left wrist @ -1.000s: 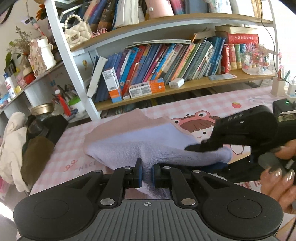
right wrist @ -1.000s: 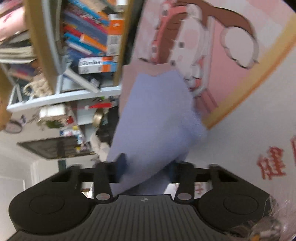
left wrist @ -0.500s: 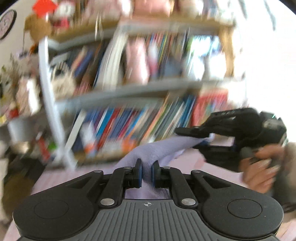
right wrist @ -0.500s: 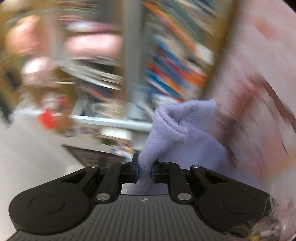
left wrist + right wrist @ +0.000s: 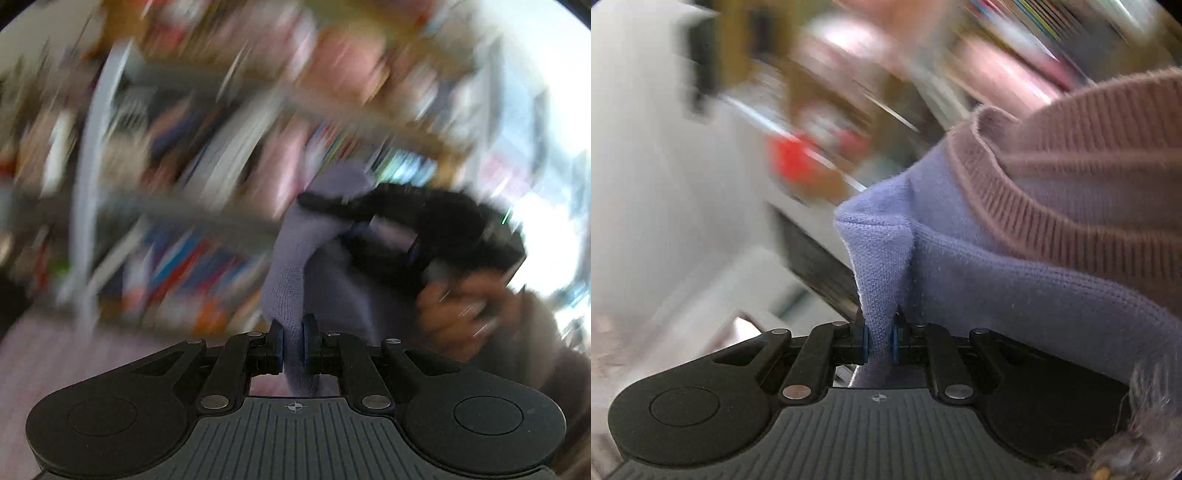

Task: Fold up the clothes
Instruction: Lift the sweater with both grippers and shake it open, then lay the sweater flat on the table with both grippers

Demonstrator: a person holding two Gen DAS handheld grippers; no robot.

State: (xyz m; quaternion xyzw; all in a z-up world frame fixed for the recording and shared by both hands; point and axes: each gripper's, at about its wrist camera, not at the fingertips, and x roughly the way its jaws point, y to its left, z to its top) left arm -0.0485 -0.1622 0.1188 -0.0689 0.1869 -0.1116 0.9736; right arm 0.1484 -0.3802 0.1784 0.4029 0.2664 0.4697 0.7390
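Note:
A lavender knit garment [image 5: 291, 258] with a dusty-pink ribbed part [image 5: 1089, 173] hangs in the air between both grippers. My left gripper [image 5: 293, 341] is shut on a fold of the lavender fabric. My right gripper [image 5: 879, 338] is shut on another lavender fold [image 5: 882, 266], with the pink ribbed edge draped just right of it. In the left wrist view the right gripper [image 5: 399, 225] shows up and to the right, held by a hand and clamped on the upper end of the garment. Both views are heavily motion-blurred.
A bookshelf [image 5: 184, 206] full of colourful books fills the blurred background ahead of the left gripper. The pink tabletop [image 5: 74, 362] shows at the lower left. A blurred shelf with a red object [image 5: 790, 158] lies behind the right gripper.
The right gripper closed on the garment. Both grippers lifted it off the table and swung upward; the views now point at the shelves instead of the tabletop.

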